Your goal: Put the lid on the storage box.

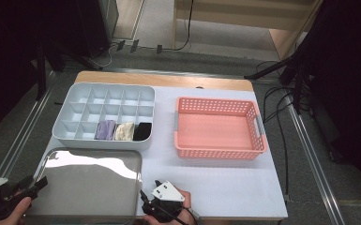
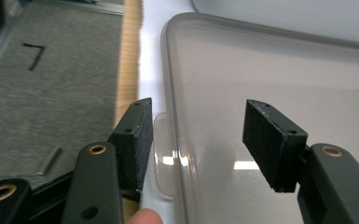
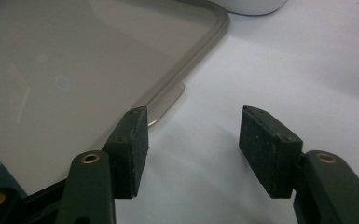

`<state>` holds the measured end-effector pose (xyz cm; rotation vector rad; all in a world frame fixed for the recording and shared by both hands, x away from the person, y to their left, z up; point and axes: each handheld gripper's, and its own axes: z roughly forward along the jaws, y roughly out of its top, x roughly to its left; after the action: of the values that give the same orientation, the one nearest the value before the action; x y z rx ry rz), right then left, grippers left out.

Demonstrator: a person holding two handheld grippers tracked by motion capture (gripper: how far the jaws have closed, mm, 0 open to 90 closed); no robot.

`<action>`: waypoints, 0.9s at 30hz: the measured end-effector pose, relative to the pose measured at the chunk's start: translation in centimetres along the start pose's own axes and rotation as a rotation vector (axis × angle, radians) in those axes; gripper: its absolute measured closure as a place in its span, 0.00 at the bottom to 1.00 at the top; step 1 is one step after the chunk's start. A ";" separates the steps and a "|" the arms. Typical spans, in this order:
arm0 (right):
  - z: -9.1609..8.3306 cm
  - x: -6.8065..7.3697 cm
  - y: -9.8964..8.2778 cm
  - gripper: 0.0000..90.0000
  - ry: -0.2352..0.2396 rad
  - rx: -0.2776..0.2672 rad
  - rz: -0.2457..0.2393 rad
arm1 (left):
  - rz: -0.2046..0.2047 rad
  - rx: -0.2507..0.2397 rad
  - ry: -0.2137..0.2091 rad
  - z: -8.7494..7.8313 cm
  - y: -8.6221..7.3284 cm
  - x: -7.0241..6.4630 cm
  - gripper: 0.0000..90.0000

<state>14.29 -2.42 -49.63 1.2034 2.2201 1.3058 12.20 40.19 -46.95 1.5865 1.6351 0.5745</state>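
Clear lid point(image 1: 91, 180) lies flat at the near left of the white surface point(image 1: 225, 183), its near edge cut off by the frame. The left gripper point(image 1: 37, 183) is at its left rim, jaws apart astride the edge and small tab point(image 2: 165, 156), pads not pressing. The right gripper point(image 1: 146, 199) is at the lid's right edge, jaws apart over bare surface beside the tab point(image 3: 168, 100), holding nothing, its tips hard to make out from above.

Premises present as a lab or test room, not a home. A small table point(image 1: 225, 197) under a white sheet stands on grey carpet point(image 1: 304, 178), flanked by metal floor rails point(image 1: 26, 129), loose cables point(image 1: 281, 126) and dark stands point(image 1: 300, 70).
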 end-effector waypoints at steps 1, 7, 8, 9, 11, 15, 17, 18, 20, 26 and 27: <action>0.0 0.0 0.0 0.47 0.000 0.000 0.000 | 0.000 0.000 0.000 0.0 0.0 0.0 0.50; -0.3 -0.8 0.0 0.43 -0.025 -0.014 0.039 | 0.013 0.009 -0.038 0.8 0.0 -1.5 0.49; -0.4 -1.1 0.0 0.43 -0.032 -0.010 0.051 | 0.014 0.012 -0.040 0.9 0.0 -1.6 0.49; -0.5 -1.3 -0.1 0.44 -0.037 -0.012 0.059 | 0.014 0.016 -0.045 0.9 0.0 -1.8 0.49; -0.8 -1.8 -0.2 0.45 -0.044 -0.011 0.073 | 0.014 0.013 -0.057 1.2 0.0 -2.2 0.49; -1.5 -2.6 -0.2 0.51 -0.048 -0.022 0.086 | 0.017 0.020 -0.082 1.8 0.0 -3.4 0.49; -1.8 -2.9 -0.3 0.50 -0.066 -0.029 0.078 | 0.017 0.015 -0.092 2.1 -0.1 -4.1 0.48; -2.0 -3.1 -0.3 0.50 -0.071 -0.028 0.077 | 0.015 0.015 -0.097 2.2 -0.1 -4.4 0.47; -2.4 -3.5 -0.5 0.50 -0.076 -0.041 0.103 | 0.012 0.017 -0.110 2.4 -0.2 -5.1 0.47; -3.6 -4.5 -1.2 0.53 -0.096 -0.060 0.110 | 0.048 0.022 -0.130 3.3 -0.4 -7.3 0.43; -3.7 -4.6 -1.2 0.54 -0.099 -0.052 0.106 | 0.061 0.026 -0.129 3.4 -0.4 -7.6 0.43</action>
<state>14.16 -8.45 -49.31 1.3522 2.0665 1.3054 14.03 32.12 -47.65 1.6618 1.5086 0.4733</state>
